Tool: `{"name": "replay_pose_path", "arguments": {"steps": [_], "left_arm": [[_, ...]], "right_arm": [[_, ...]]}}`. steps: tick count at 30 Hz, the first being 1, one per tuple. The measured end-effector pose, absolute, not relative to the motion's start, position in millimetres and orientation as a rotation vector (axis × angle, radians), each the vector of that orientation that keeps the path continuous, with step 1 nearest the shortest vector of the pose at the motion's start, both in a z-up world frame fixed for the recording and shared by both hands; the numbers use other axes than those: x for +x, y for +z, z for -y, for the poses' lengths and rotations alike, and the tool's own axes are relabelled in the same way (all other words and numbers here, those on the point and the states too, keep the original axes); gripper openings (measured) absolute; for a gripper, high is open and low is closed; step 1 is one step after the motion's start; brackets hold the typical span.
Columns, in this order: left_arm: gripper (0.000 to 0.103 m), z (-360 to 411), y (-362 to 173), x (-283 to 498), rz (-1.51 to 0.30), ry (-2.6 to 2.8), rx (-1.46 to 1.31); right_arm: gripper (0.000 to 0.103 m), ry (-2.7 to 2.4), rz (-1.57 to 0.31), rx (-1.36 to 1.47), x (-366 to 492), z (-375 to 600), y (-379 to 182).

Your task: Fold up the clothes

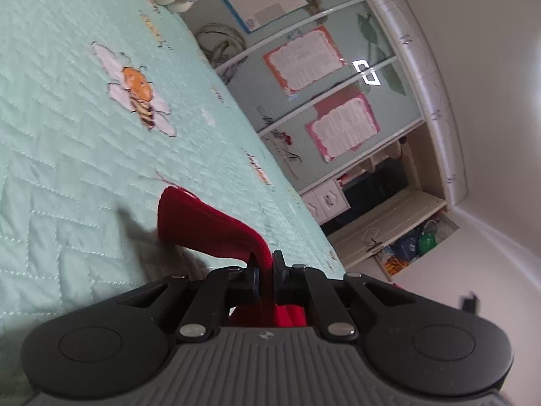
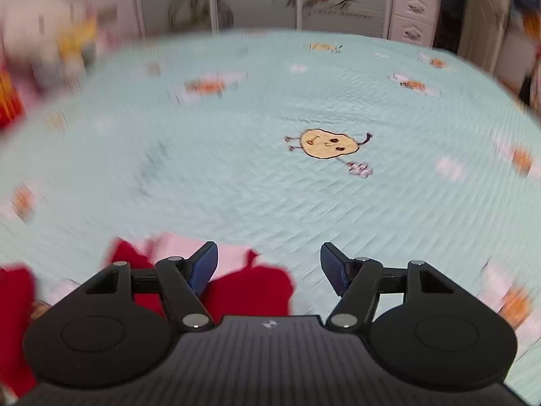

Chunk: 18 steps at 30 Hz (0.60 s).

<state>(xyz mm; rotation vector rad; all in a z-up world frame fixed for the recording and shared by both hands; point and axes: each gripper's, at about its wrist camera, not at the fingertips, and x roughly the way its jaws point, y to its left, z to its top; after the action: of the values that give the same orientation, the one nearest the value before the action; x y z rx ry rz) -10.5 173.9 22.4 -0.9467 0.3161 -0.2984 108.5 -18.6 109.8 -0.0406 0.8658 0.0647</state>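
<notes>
Pinching a red garment [image 1: 209, 226], the left gripper [image 1: 265, 275] is holding its fingers pressed onto a fold of the cloth; the strip is running forward and leftward from the jaws, its far end resting on the mint quilted bedspread [image 1: 67, 135] ahead.

Hovering with fingers spread wide and gripping nothing, the right gripper [image 2: 268, 265] is facing across the bedspread [image 2: 236, 176]; the red garment [image 2: 250, 287], showing a pink patch, is lying just below and left of the fingers, blurred.

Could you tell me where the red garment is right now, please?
In the left wrist view the red garment is pinched in the shut left gripper, trailing onto the mint bedspread. In the right wrist view it lies lower left, under the open right gripper.
</notes>
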Motion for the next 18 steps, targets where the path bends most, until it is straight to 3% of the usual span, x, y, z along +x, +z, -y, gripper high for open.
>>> {"name": "replay_pose_path", "arguments": {"steps": [1, 2, 4, 10, 14, 18], "left_arm": [[0.005, -173, 25, -10, -0.312, -0.315, -0.932], [0.005, -172, 28, -10, -0.309, -0.331, -0.917], [0.005, -170, 29, -8, -0.306, -0.363, -0.885], [0.005, -156, 28, -5, -0.333, -0.44, -0.81], [0.005, -149, 39, -9, -0.31, -0.488, -0.789], [0.005, -143, 53, -13, -0.277, -0.541, -0.784]], "right_arm": [[0.063, 0.07, -0.933, -0.054, 120, 18, 105], [0.048, 0.064, -0.997, -0.073, 129, 18, 98], [0.035, 0.037, -1.085, -0.158, 134, 18, 84], [0.038, 0.017, -1.079, -0.118, 120, 40, 67], [0.046, 0.021, -1.058, 0.02, 120, 59, 76], [0.046, 0.052, -1.098, 0.008, 123, 59, 85]]}}
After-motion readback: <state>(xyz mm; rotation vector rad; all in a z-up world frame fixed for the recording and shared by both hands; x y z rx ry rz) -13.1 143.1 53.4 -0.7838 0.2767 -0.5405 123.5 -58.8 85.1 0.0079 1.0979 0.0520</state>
